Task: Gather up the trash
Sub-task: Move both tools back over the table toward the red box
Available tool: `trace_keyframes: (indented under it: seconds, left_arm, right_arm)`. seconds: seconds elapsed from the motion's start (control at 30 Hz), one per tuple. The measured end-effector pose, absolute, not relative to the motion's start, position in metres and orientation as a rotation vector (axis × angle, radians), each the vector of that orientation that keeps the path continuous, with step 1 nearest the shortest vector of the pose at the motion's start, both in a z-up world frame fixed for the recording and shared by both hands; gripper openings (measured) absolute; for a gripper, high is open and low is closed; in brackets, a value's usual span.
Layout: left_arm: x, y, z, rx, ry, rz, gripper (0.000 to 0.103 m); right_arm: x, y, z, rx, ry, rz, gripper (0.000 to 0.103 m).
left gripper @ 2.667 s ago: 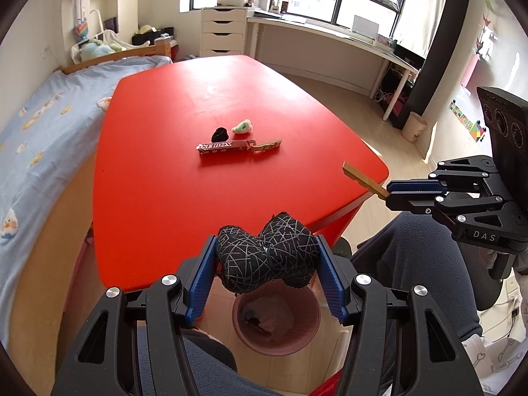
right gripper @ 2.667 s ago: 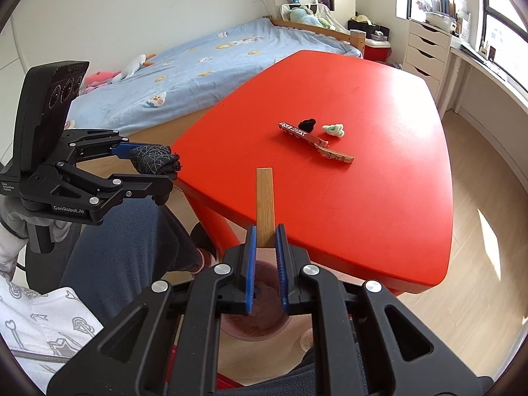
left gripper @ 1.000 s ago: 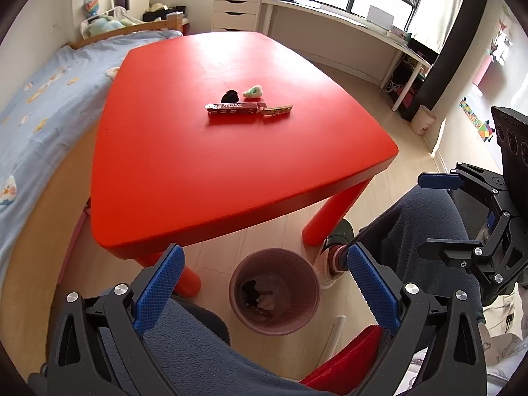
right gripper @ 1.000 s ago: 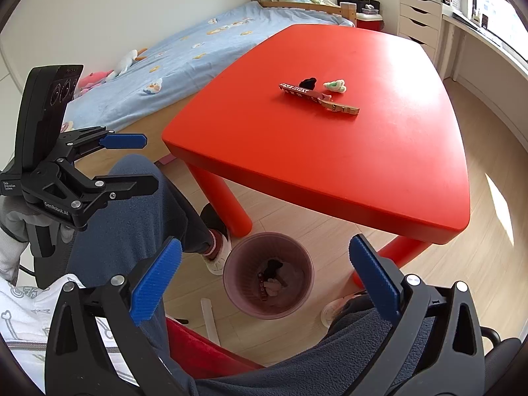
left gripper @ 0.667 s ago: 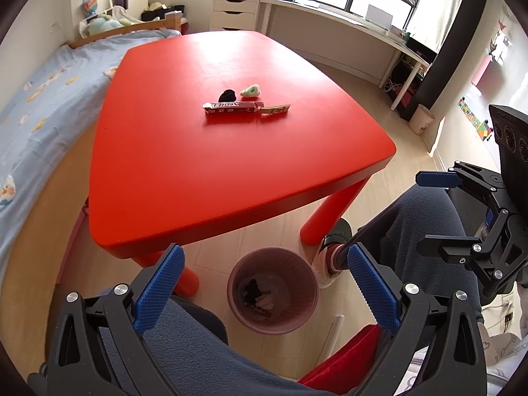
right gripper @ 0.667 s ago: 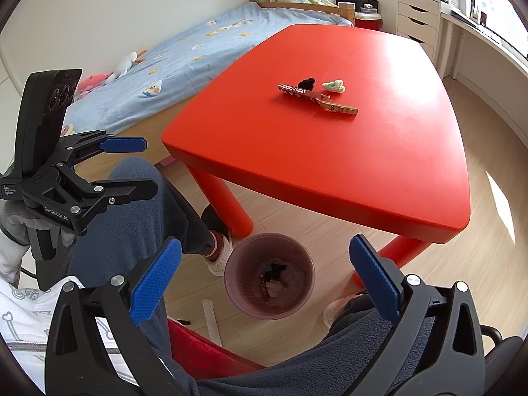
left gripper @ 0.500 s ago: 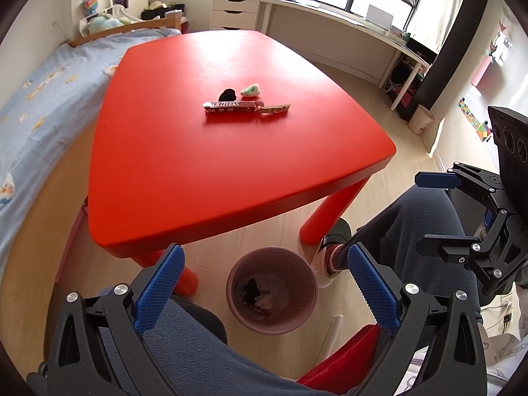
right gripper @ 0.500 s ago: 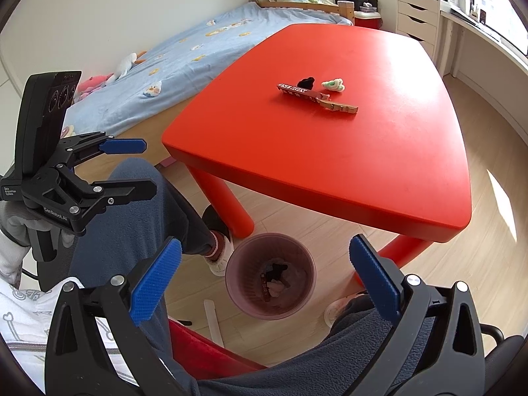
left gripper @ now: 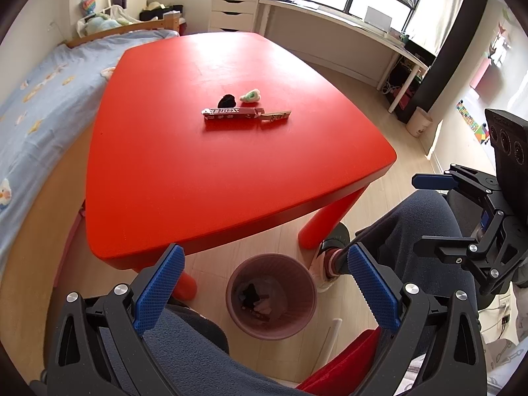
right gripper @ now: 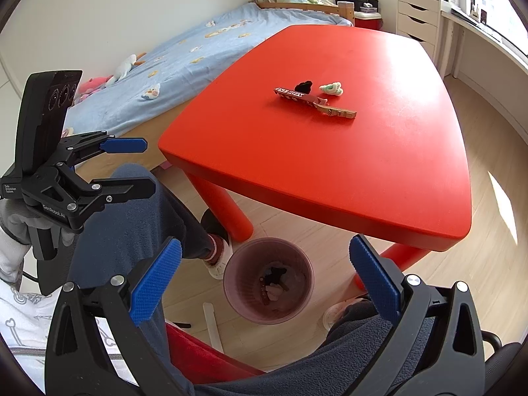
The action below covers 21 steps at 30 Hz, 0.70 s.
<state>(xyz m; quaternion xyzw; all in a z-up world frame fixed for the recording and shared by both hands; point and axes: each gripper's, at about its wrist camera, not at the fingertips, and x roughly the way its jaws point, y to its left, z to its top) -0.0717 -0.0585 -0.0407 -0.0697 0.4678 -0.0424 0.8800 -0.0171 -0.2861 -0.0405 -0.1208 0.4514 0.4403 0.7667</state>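
A pink bin (left gripper: 298, 321) stands on the floor under the near edge of the red table (left gripper: 198, 171); it holds dark and pale scraps and also shows in the right wrist view (right gripper: 236, 288). On the table lie a long red box (left gripper: 229, 114), a wooden strip (left gripper: 276, 115), a black lump (left gripper: 227, 100) and a pale green wad (left gripper: 250, 95). My left gripper (left gripper: 264, 283) is open and empty above the bin. My right gripper (right gripper: 265, 275) is open and empty above the bin too.
A bed (left gripper: 36, 99) with a blue cover runs along the table's left side. A white desk (left gripper: 346, 26) and drawers (left gripper: 234, 8) stand by the window. A small white bin (left gripper: 418, 125) sits on the floor at the right. My knees flank the pink bin.
Earlier the left gripper held a black netted wad and the right held a wooden strip. Both jaws have since opened and both pieces are gone from them. Little has moved in the last second.
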Motion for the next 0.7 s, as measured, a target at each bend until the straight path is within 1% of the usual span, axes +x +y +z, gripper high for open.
trace_keyframes:
  seconds: [0.7]
  left_arm:
    - [-0.002, -0.037, -0.019, -0.049, 0.954, -0.138, 0.095]
  right_arm:
    - [0.062, -0.249, -0.013, -0.408, 0.903, 1.026, 0.100]
